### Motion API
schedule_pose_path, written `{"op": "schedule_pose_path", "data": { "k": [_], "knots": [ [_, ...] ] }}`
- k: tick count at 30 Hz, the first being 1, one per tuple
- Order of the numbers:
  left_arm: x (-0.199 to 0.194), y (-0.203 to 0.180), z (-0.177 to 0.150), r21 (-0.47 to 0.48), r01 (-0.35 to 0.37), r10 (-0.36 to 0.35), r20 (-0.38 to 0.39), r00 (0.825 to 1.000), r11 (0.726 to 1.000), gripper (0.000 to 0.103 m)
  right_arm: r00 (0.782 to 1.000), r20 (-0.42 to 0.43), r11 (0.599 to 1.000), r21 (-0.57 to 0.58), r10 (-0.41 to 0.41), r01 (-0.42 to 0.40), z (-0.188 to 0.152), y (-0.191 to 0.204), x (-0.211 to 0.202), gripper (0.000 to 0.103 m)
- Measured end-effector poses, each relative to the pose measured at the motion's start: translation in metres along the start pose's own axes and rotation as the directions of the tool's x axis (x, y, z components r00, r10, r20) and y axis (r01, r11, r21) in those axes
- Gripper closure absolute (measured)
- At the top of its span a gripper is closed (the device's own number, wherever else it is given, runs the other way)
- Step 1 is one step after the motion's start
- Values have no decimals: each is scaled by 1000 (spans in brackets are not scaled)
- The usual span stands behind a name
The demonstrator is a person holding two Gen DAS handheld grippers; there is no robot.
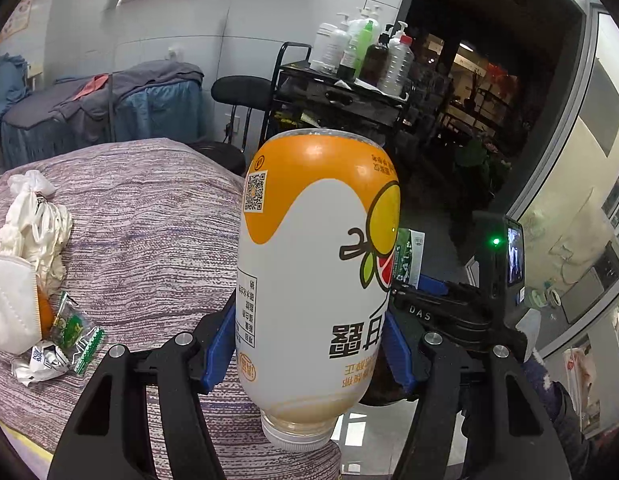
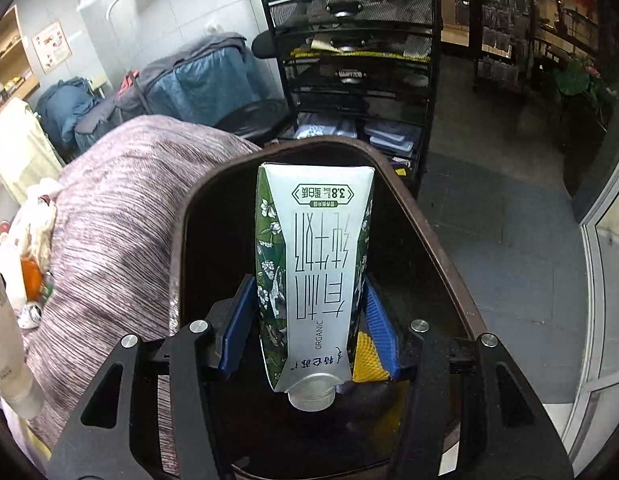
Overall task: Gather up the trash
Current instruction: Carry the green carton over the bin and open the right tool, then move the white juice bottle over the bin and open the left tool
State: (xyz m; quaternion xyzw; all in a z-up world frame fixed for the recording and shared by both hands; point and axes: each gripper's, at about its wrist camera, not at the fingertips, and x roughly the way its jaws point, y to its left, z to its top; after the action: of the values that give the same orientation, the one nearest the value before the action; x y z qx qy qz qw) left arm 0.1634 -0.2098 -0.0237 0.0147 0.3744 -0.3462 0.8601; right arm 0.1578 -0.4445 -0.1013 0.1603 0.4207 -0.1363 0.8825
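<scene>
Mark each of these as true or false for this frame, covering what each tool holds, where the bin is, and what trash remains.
1. The left tool grips an orange-and-white bottle. True.
2. That bottle is cap-up. False: its cap points down.
3. The right tool is empty. False: it grips a green-and-white milk carton.
4. The carton hangs over the dark bin. True.
5. Wrappers and a white mask lie on the striped cover. True.
</scene>
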Motion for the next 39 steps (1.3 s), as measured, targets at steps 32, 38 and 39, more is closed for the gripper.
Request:
{"op": "schedule_pose_path", "data": {
  "k": [32,38,39],
  "knots": [
    [61,-49,24,53,61,-56,-90,994,997,41,973,205,976,207,-102,59,-37,-60,-80,29],
    [77,-58,25,73,54,-45,-118,992,996,41,968,219,969,238,-121,68,-41,-71,-88,29],
    [80,-60,25,77,51,-41,-123,991,996,41,967,221,968,240,-125,70,-41,-72,-89,29]
  ]
}}
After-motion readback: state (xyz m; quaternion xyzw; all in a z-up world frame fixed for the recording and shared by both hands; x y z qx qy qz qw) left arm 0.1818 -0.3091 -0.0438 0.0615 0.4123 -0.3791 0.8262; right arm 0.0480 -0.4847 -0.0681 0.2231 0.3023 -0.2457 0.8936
